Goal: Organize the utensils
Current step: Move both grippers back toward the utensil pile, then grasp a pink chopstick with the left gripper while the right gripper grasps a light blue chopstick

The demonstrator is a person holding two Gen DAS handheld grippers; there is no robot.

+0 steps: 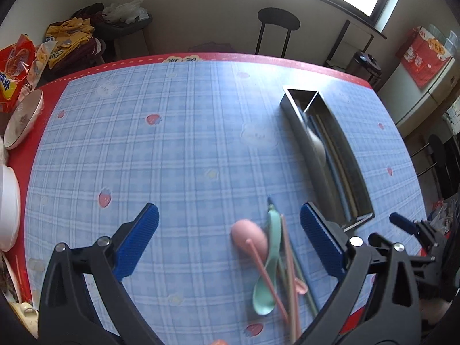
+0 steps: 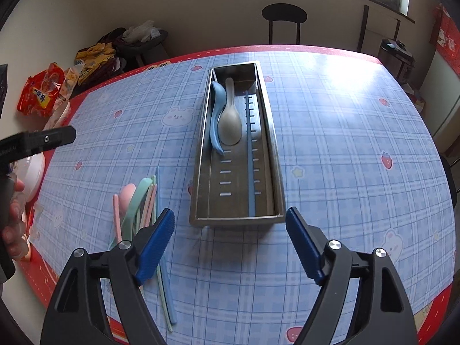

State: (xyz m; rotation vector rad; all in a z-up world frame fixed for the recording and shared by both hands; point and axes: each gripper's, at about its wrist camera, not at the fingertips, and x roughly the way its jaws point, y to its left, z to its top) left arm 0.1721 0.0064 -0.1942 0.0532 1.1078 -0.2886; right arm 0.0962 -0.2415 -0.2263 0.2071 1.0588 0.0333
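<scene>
Lower frame, right wrist view: right gripper [image 2: 230, 241] spread wide, nothing between its blue pads; left gripper [image 1: 228, 238] likewise spread and empty. Lower left: loose pastel utensils [image 2: 138, 204] on the checked tablecloth [image 2: 345, 158]. Centre, farther back: metal tray [image 2: 201, 155] holding a blue spoon [image 2: 217, 115], grey spoon [image 2: 230, 123] and blue chopstick [image 2: 250, 155].

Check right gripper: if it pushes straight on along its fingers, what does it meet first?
Most likely the near end wall of the metal utensil tray, which sits centred just beyond the open right gripper. Depth is unclear; pitched this steeply, it could touch the checked tablecloth just short of it.
</scene>
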